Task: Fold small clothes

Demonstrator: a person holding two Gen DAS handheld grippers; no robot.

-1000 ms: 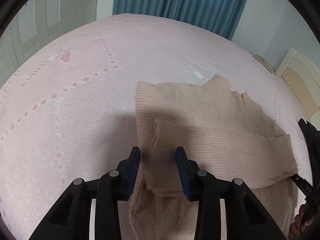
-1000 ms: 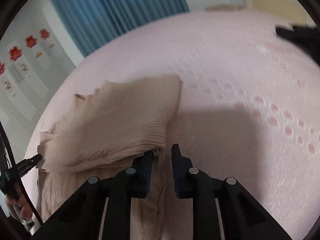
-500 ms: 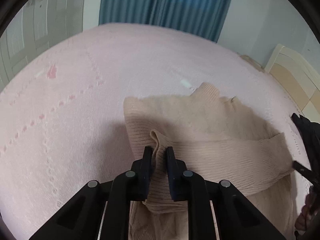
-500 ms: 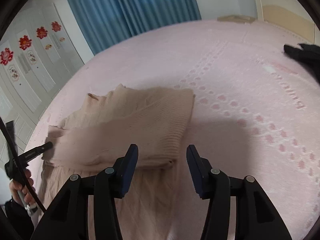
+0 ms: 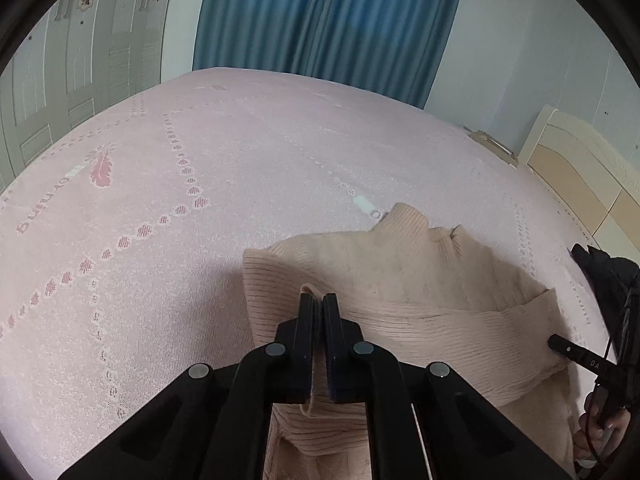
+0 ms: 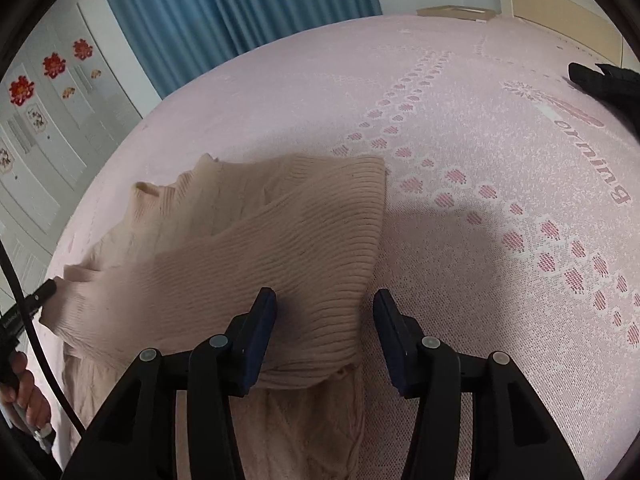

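A beige ribbed sweater (image 5: 420, 288) lies on the pink bed, with a sleeve folded across its body. My left gripper (image 5: 319, 300) is shut on a pinched ridge of the sweater's ribbed sleeve and holds it slightly raised. In the right wrist view the same sweater (image 6: 280, 232) lies spread, sleeve folded over. My right gripper (image 6: 324, 300) is open and empty, its fingers straddling the sleeve's folded end just above the cloth.
The pink bedspread (image 5: 200, 160) with a heart pattern stretches far and left. A black garment (image 6: 604, 80) lies at the right edge. Blue curtains (image 5: 320, 16) and a wardrobe stand behind. A wooden headboard (image 5: 584, 172) is at the right.
My left gripper went from open to shut on the sleeve and lifted it a little. My right gripper let go of the sweater's edge, opened wide and drew back slightly.
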